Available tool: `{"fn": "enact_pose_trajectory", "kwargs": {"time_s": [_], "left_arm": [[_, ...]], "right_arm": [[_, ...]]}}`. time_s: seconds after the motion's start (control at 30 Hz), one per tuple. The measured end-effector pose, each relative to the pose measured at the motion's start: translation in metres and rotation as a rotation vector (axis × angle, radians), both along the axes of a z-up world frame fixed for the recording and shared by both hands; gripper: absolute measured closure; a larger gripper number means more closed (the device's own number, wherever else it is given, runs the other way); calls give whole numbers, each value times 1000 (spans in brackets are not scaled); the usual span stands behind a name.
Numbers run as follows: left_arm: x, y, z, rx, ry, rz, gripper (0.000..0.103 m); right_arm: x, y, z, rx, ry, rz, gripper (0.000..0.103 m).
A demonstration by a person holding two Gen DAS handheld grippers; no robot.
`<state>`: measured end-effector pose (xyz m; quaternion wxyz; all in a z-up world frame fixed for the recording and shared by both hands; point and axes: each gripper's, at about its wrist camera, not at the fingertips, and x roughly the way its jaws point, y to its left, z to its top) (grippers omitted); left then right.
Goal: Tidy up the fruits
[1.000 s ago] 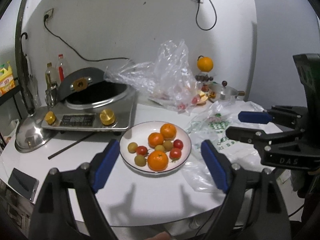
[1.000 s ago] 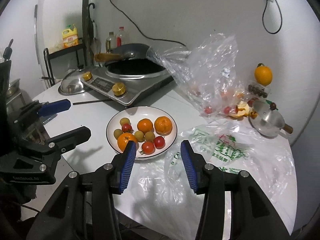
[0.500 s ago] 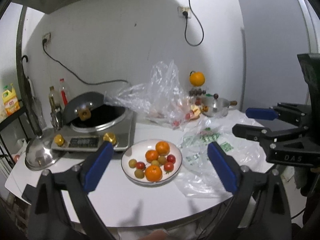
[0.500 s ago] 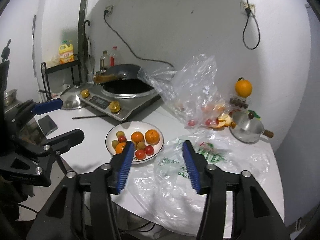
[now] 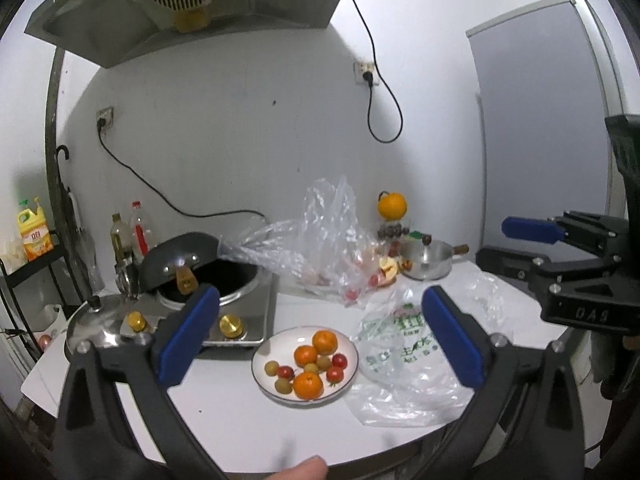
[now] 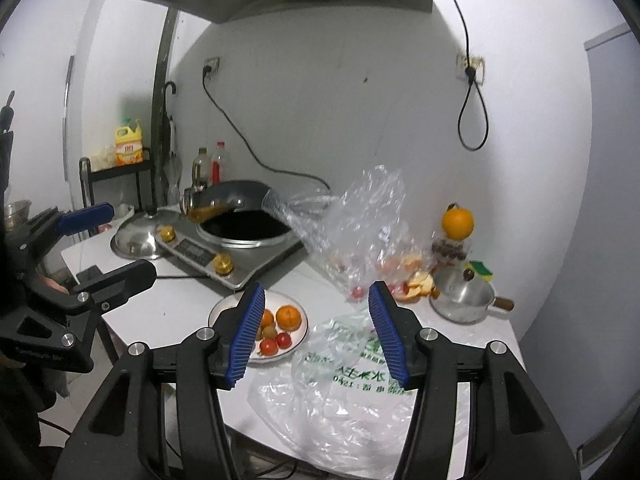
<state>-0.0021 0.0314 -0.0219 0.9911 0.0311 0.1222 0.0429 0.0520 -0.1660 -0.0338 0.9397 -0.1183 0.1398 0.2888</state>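
From the left wrist, the left tongs [image 5: 318,336] are standing at their widest, having just been opening, with nothing between the blue pads. Beyond them a white plate [image 5: 348,380] is sitting on the bench [image 5: 224,412], carrying three mandarins [image 5: 308,385] and several cherry tomatoes [image 5: 335,374]. A printed plastic bag [image 5: 404,364] is lying just right of the plate.

From the right wrist, the right tongs [image 6: 316,336] are gaping about halfway and gripping nothing; their jaws were opening a moment ago. The plate is showing partly behind the left pad, near the stove [image 6: 240,256].

The mandarins are looking light and soft-skinned, best pinched gently across the middle. The tomatoes are probably slick and easily burst, wanting the lightest squeeze. The bag is limp and slippery; taking a bunched edge seems safest.
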Motion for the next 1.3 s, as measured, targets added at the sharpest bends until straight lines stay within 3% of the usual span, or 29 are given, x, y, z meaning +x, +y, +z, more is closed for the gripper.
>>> {"fn": "enact_pose_trajectory", "kwargs": {"time_s": [0.43, 1.3], "left_arm": [[-7, -6, 38, -38, -58, 42, 1], [-26, -32, 92, 11, -197, 14, 1]], "right_arm": [[-19, -8, 31, 39, -98, 1, 39], [-36, -28, 77, 102, -215, -52, 37]]}}
